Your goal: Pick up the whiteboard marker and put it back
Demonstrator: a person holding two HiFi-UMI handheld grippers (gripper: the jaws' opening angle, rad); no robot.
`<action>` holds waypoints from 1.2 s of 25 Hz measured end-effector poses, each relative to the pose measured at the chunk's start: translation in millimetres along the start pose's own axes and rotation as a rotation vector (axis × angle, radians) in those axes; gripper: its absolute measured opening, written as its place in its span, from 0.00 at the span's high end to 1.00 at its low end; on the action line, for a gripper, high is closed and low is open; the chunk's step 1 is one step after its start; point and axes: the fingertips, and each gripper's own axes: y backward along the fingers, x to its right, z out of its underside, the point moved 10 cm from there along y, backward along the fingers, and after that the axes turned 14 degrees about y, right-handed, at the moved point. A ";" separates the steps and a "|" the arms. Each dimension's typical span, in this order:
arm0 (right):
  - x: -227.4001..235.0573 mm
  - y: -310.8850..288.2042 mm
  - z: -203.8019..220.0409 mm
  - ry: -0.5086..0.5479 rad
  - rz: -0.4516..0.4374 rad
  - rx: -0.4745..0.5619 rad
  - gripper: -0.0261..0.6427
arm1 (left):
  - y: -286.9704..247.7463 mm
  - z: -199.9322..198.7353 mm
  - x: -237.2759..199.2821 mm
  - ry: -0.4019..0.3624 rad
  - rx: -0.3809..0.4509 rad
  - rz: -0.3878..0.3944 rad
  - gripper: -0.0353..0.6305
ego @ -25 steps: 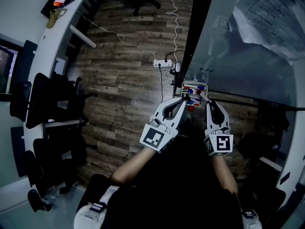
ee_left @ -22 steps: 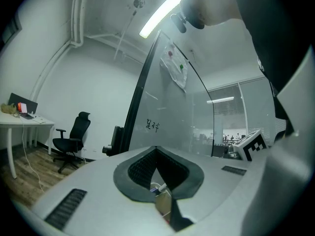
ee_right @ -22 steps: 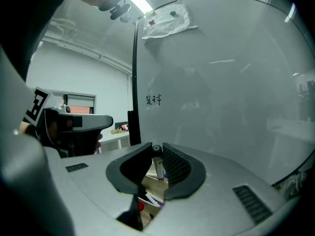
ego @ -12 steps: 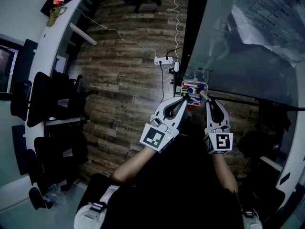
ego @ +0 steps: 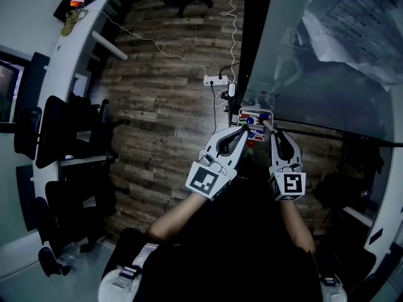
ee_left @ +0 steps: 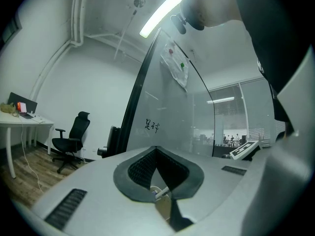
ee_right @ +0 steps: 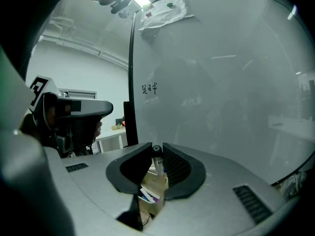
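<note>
Head view, left tool closed, right tool gripping one marker

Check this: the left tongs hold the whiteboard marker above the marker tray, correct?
Wrong side. The right tongs hold the whiteboard marker above the marker tray, as the right gripper view shows. The left tongs are shut on nothing.

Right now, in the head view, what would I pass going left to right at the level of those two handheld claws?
Black office chairs → wood floor → left gripper → right gripper.
</note>
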 end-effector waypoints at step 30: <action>7.7 -15.7 19.0 0.011 -0.028 -0.046 0.85 | -13.1 -4.5 -5.6 -0.003 0.011 -0.024 0.94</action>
